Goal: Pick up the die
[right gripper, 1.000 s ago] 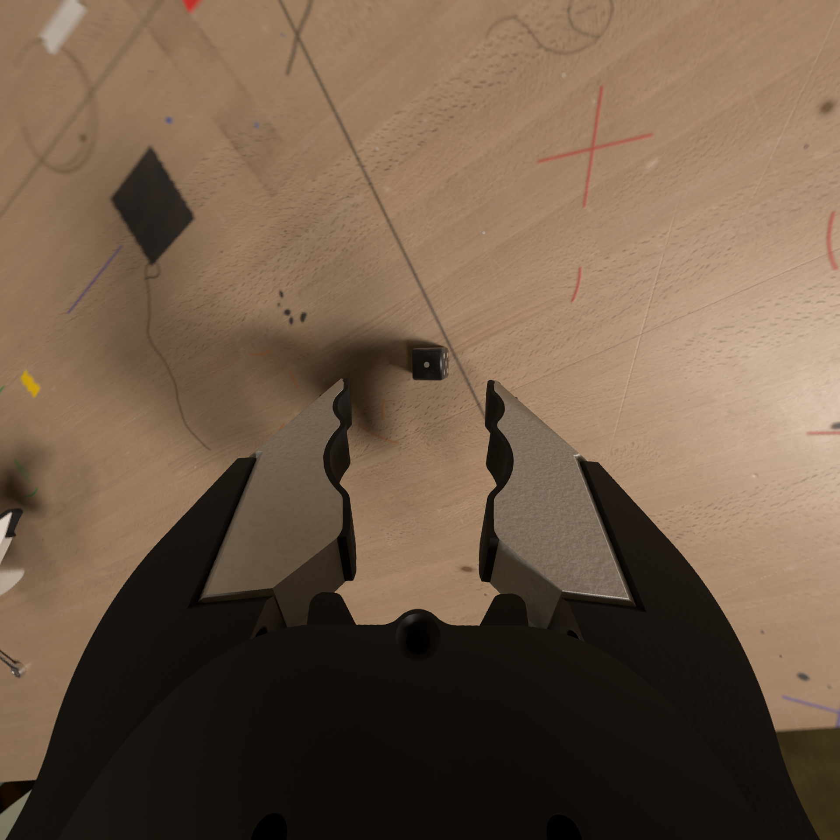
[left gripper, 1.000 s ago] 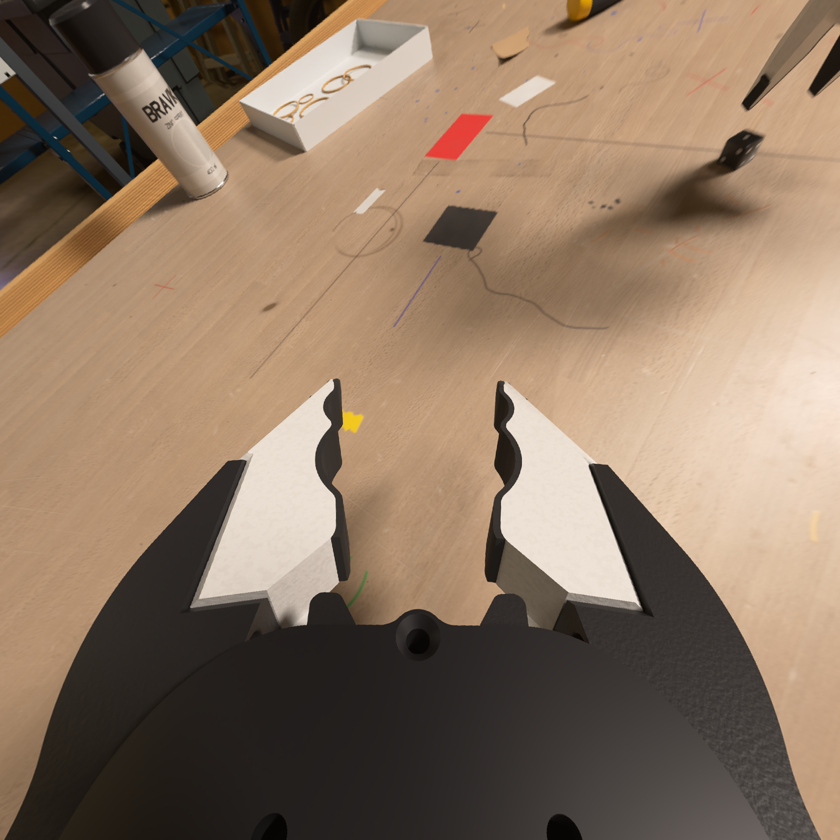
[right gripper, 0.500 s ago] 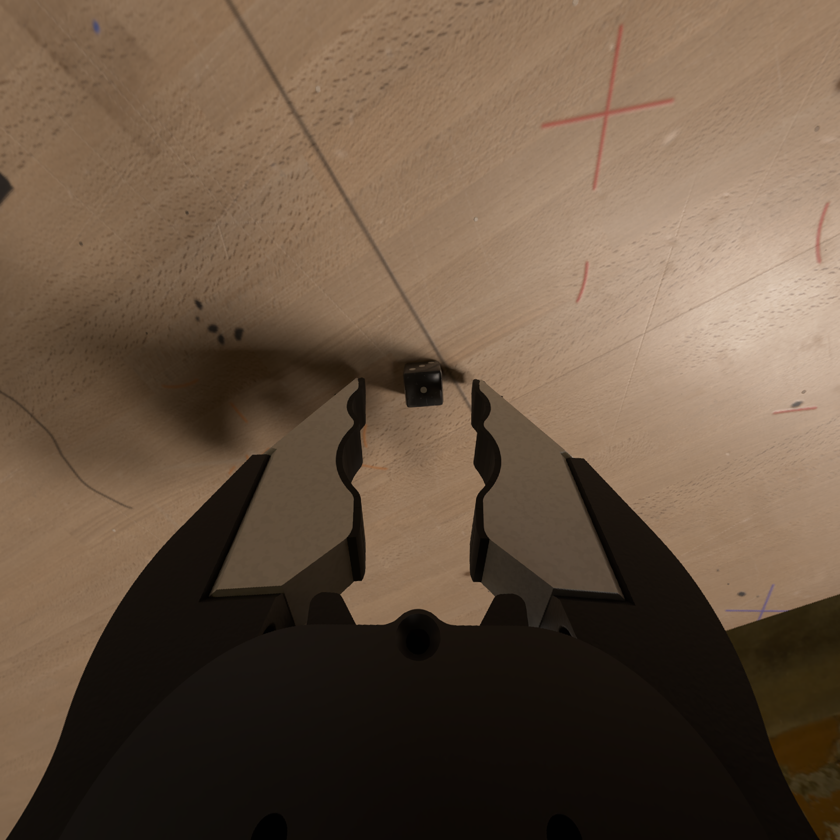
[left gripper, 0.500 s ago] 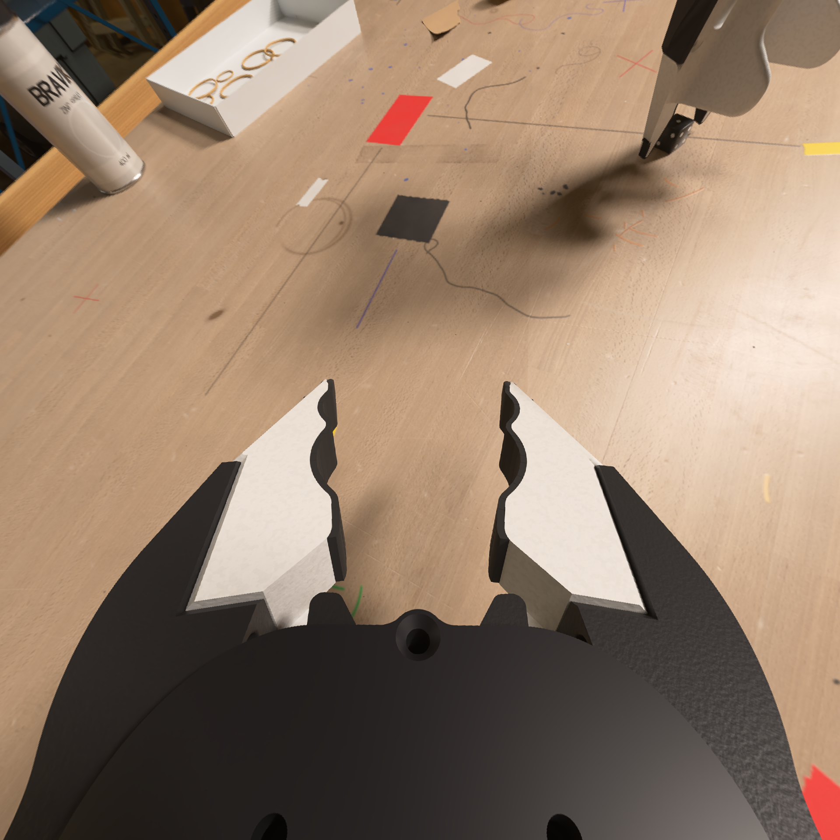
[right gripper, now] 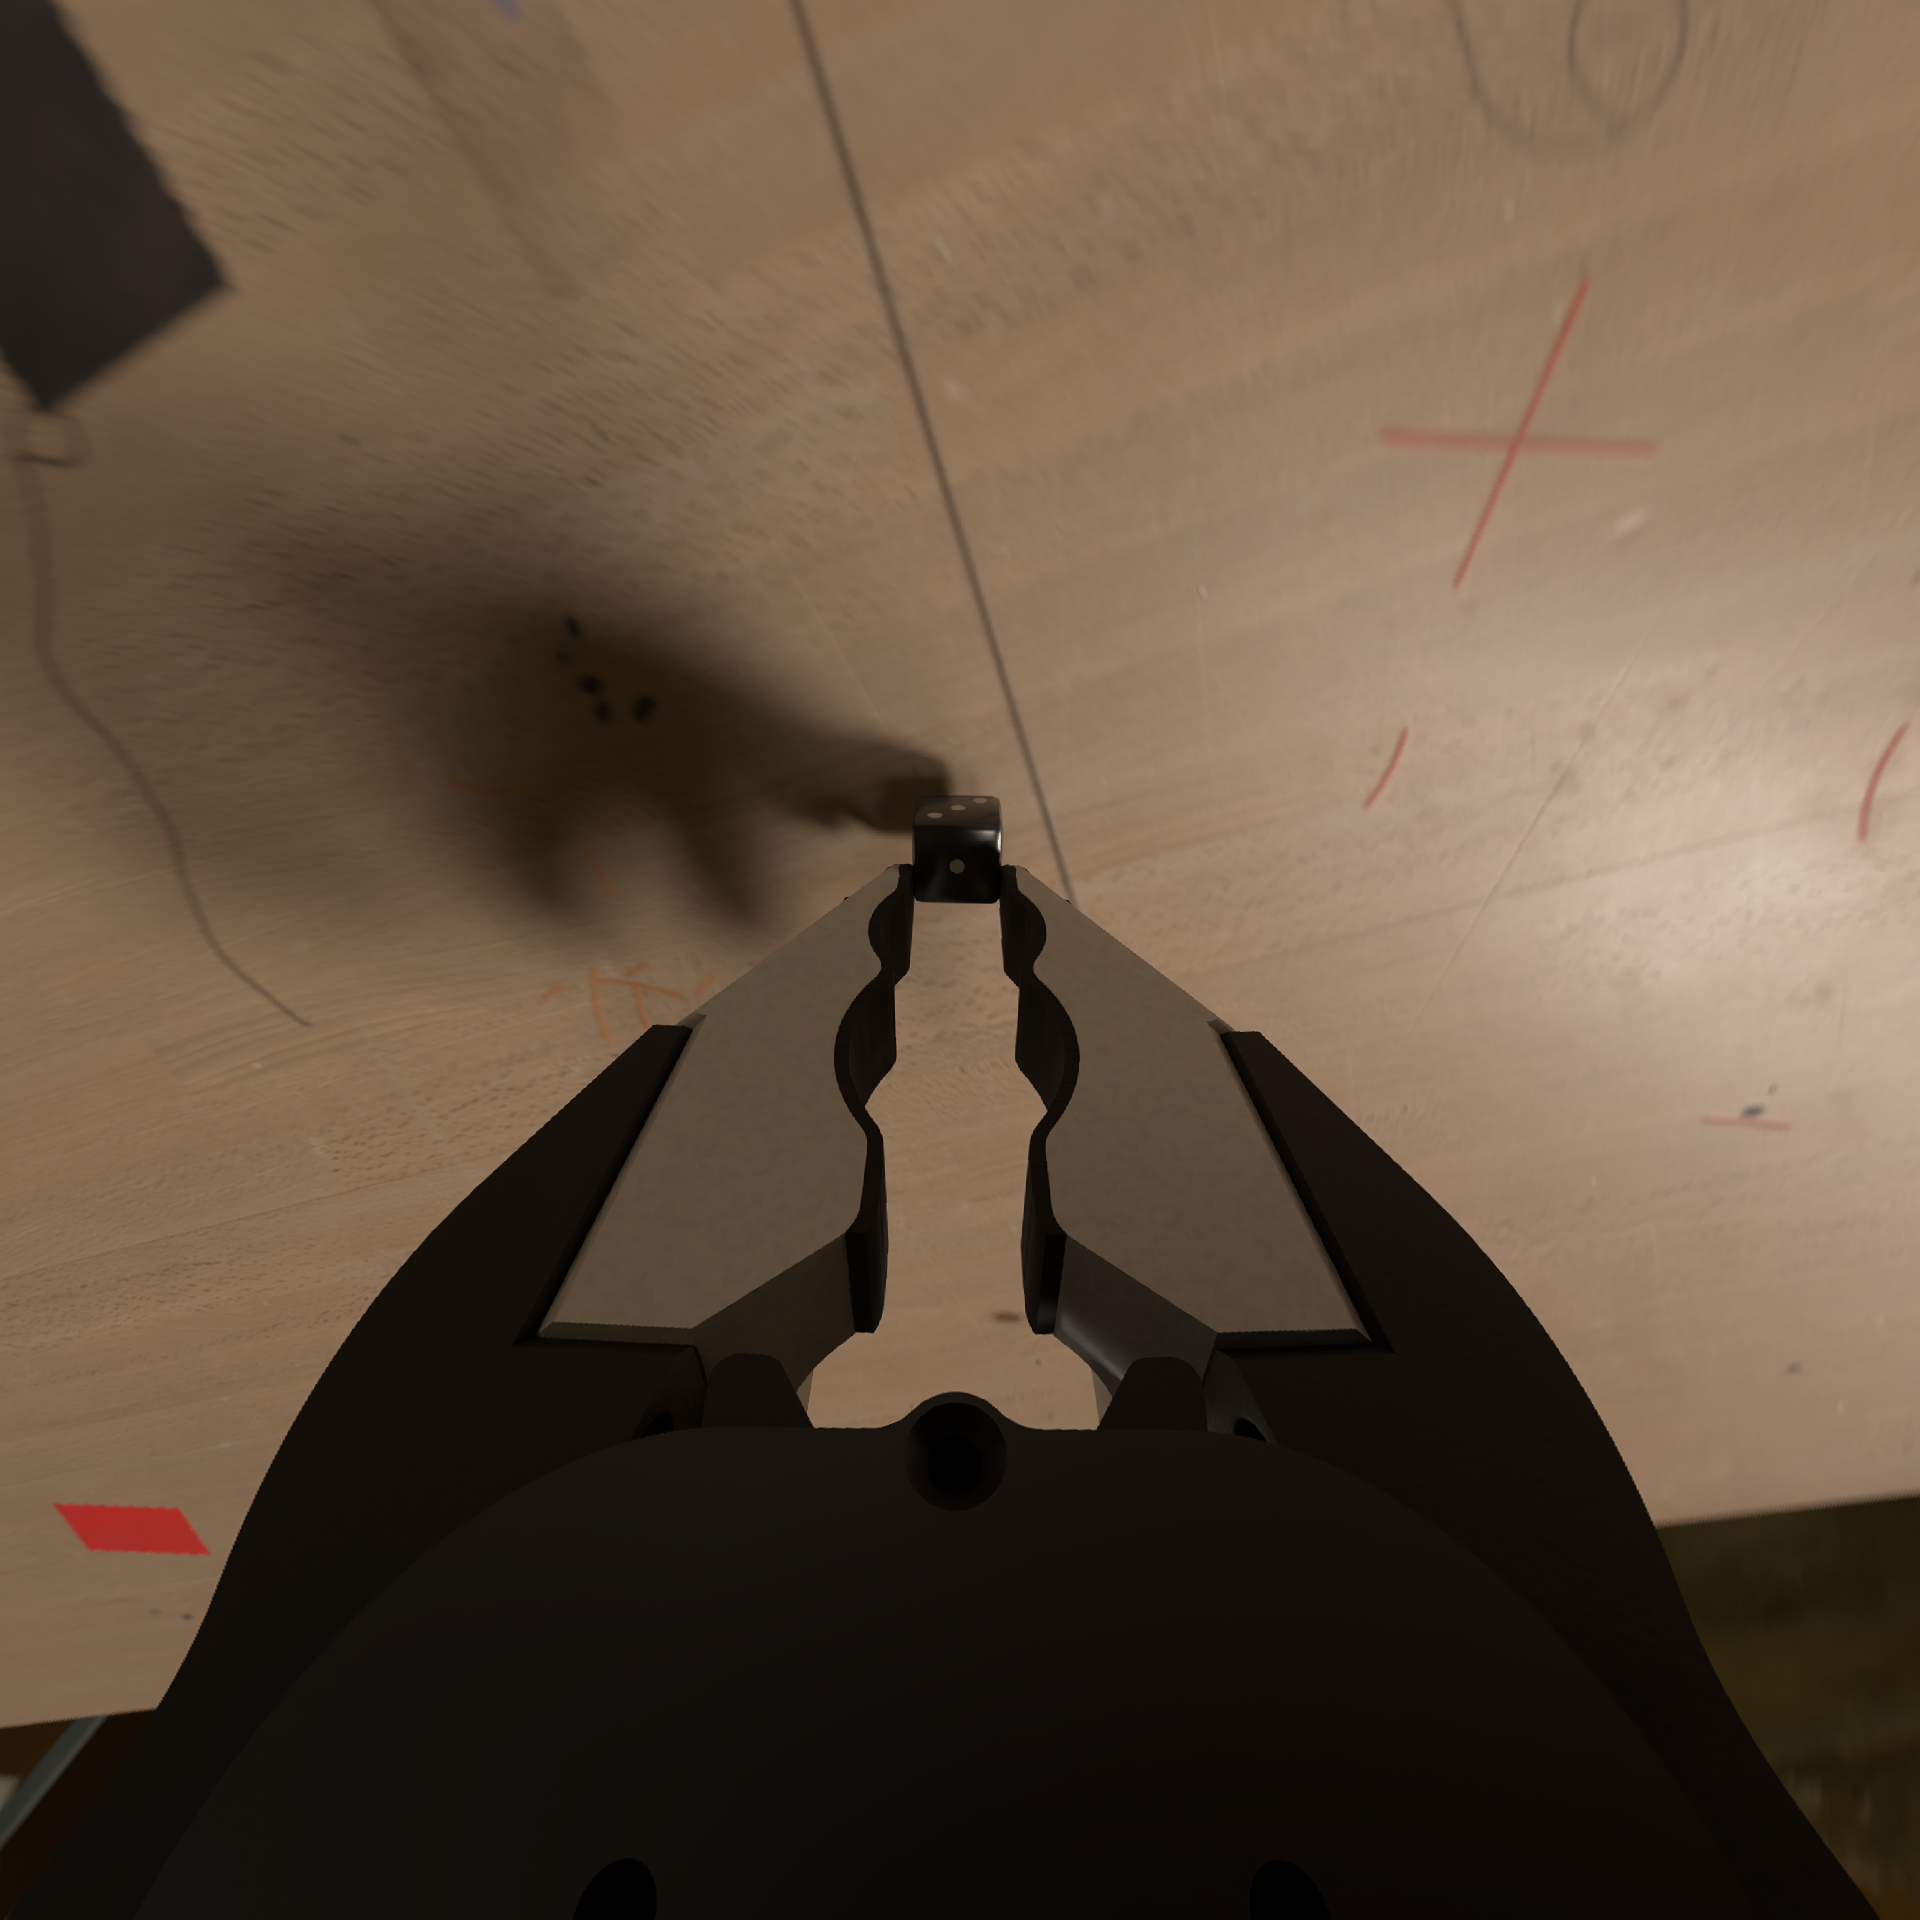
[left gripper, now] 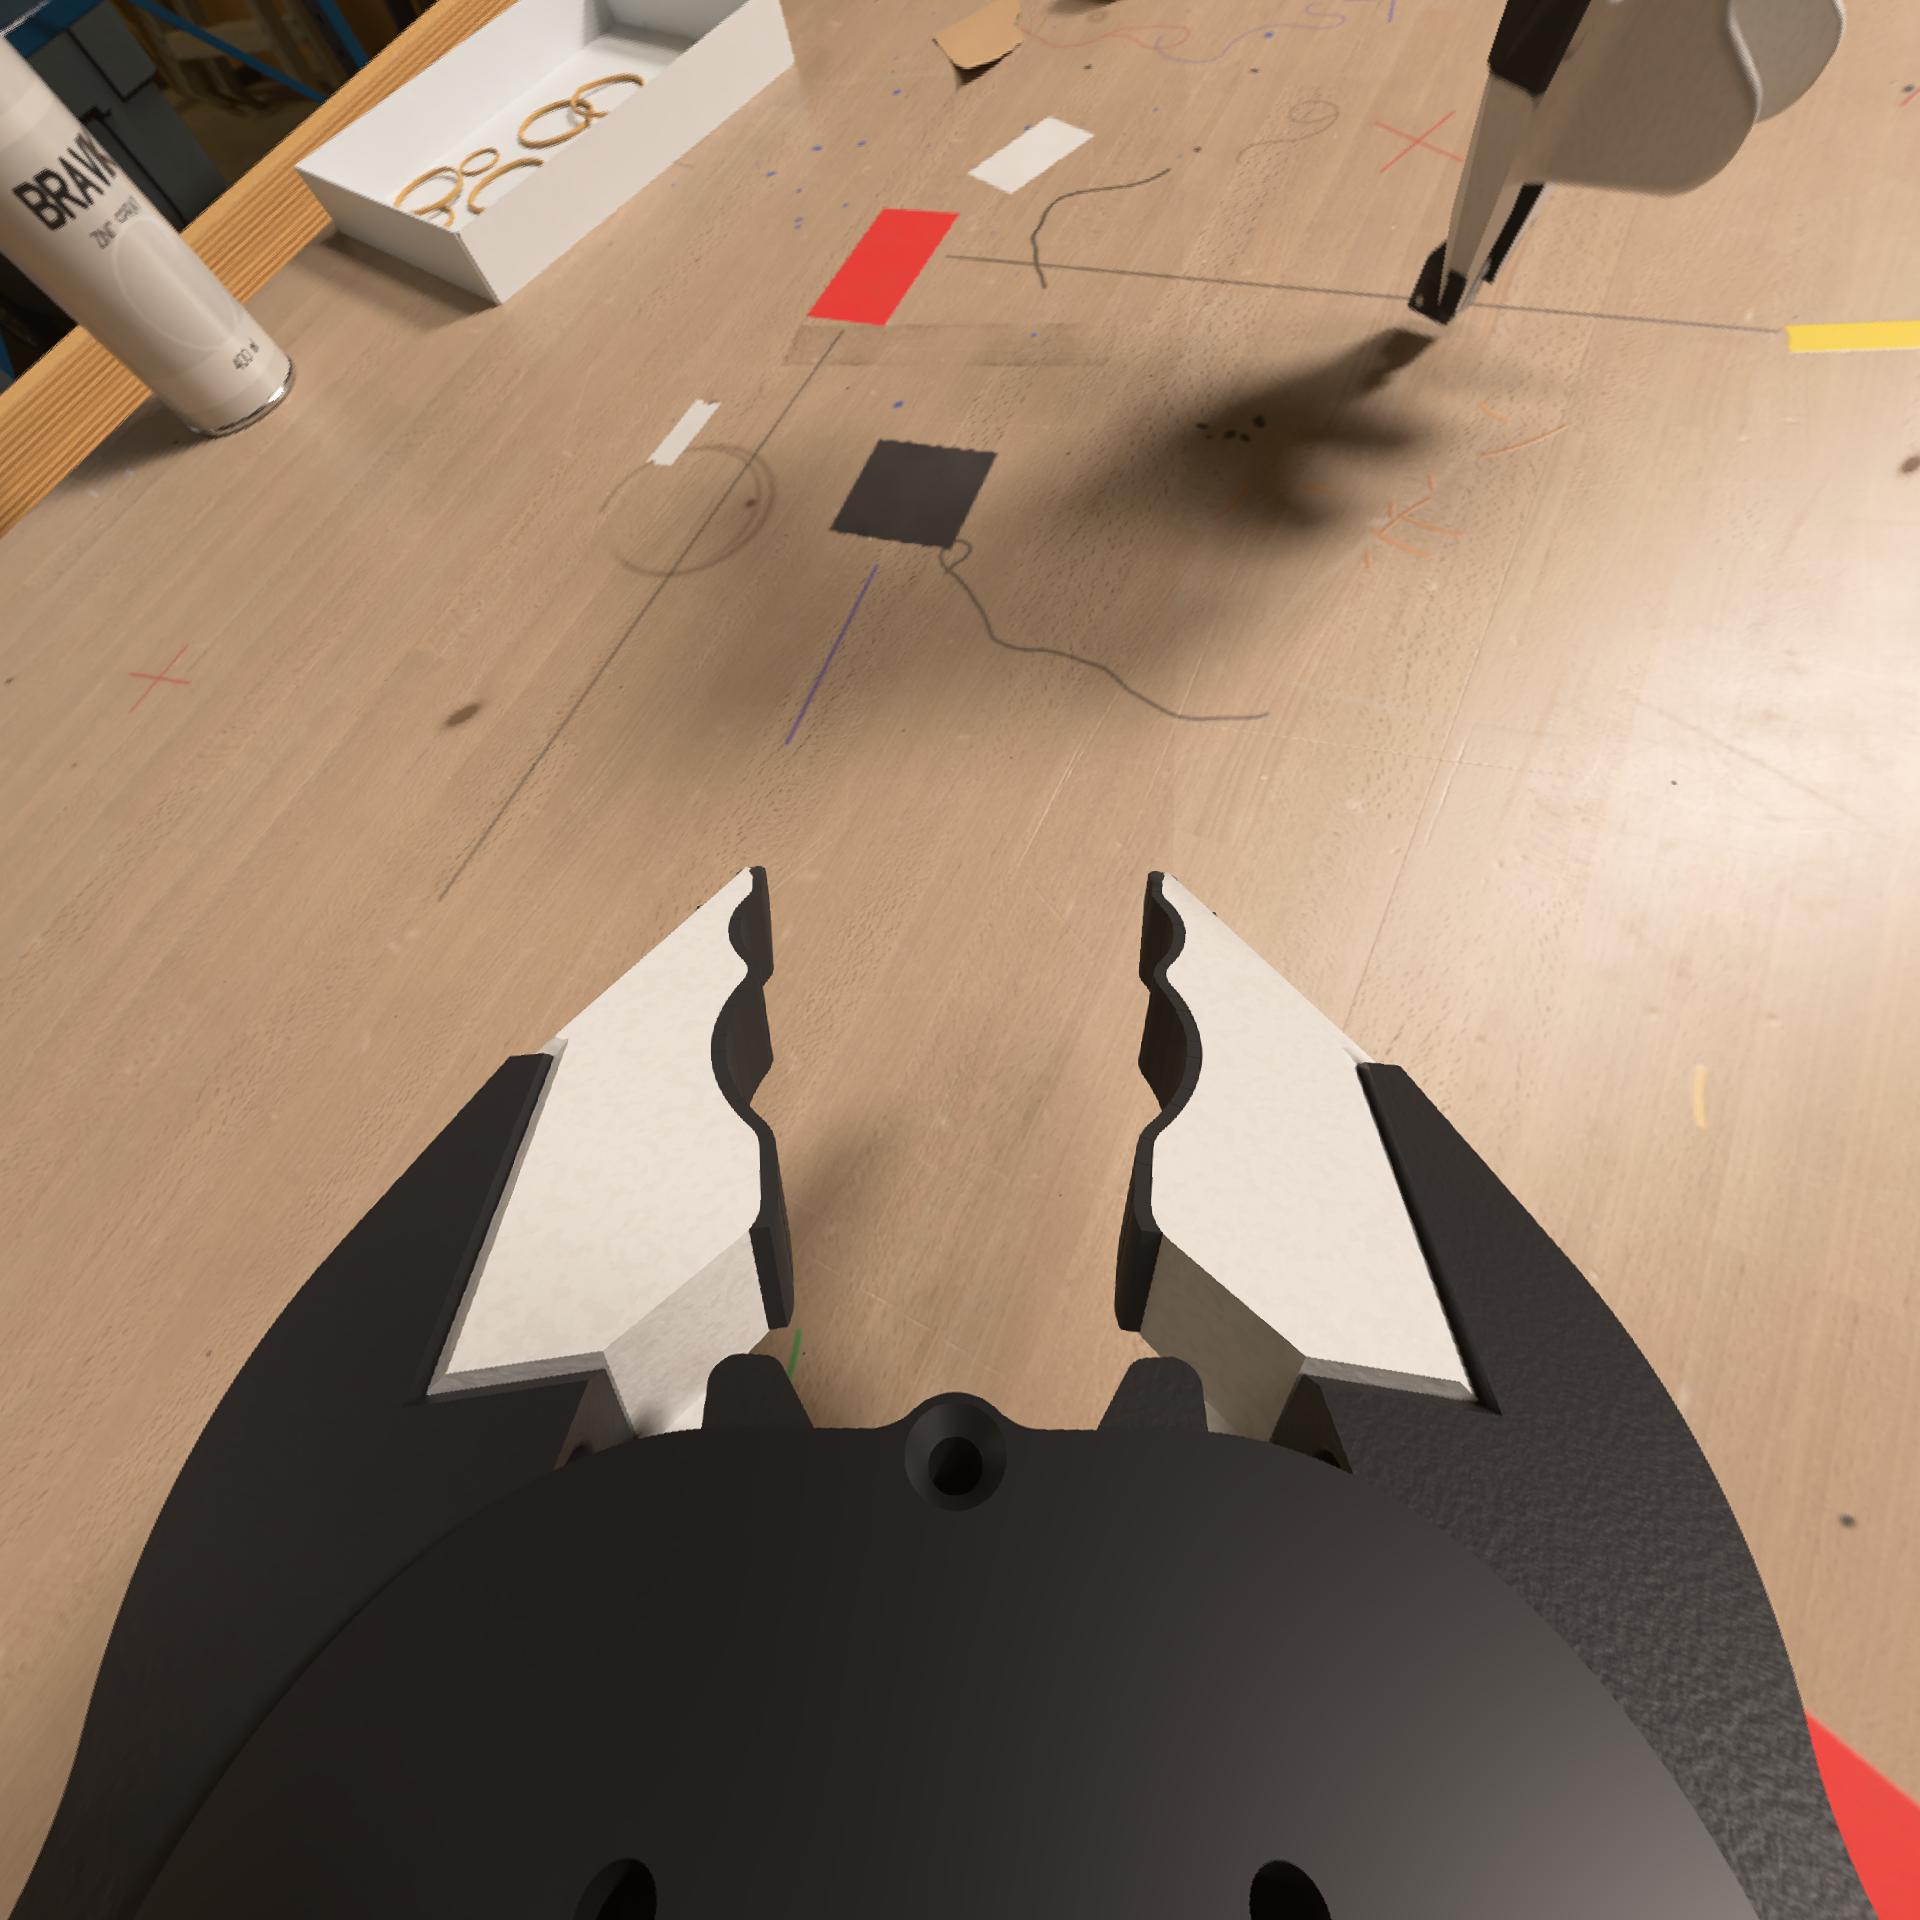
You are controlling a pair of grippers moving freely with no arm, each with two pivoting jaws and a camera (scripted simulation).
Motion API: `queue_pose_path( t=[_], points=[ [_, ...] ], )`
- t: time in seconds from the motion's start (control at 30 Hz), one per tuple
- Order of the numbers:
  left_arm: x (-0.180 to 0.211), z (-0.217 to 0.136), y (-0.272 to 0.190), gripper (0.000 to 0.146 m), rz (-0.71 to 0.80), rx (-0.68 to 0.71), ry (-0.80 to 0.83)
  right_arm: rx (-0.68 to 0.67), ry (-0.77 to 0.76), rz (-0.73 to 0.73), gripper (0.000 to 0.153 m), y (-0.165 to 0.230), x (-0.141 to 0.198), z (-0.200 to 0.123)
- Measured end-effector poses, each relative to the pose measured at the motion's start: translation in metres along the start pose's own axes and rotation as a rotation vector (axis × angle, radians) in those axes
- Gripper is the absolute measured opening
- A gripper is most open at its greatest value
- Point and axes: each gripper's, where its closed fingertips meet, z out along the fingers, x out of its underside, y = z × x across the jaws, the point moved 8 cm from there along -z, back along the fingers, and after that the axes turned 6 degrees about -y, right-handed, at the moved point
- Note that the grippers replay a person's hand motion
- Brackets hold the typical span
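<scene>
Surface: wooden workbench with a raised wooden edge along its far left, the top marked with pencil lines, red crosses and scribbles.
Right gripper: its two fingers were drawn close together, tips pinching the die from both sides.
Die: small, black with pale pips, held at the very tips of the right gripper, beside a thin dark line drawn across the wood; whether it touched the bench could not be told.
Shadow: a dark smear lay on the wood to the left of the die in the right wrist view.
Left gripper: fingers spread wide apart with nothing between them, hovering over bare wood well apart from the die.
Right gripper from afar: seen in the left wrist view at the upper right, pointing down at the bench; the die itself was hidden there.
Tape patches: a red rectangle, a black square, a white piece and a yellow strip lay flat on the bench.
White tray: at the far left, holding several rubber bands.
Spray can: white, upright, near the tray at the bench edge.
</scene>
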Motion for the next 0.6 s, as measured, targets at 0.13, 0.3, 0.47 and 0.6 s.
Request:
queue_pose_path(
  t=[0.13,0.3,0.47,0.6],
  points=[
    [0.001,0.0,0.002,0.071,0.006,-0.026,0.002,-0.059,-0.195,-0.086,0.016,0.012,-0.014,-0.021],
    [0.003,0.003,-0.002,0.07,0.038,-0.042,0.029,-0.145,-0.456,-0.219,0.016,0.022,-0.027,-0.046],
    [0.004,0.007,-0.007,0.069,0.066,-0.054,0.04,-0.283,-0.704,-0.329,0.016,0.034,-0.032,-0.083],
    [0.004,0.011,-0.009,0.068,0.064,-0.049,0.038,-0.499,-0.871,-0.354,0.016,0.035,-0.026,-0.105]
  ],
)
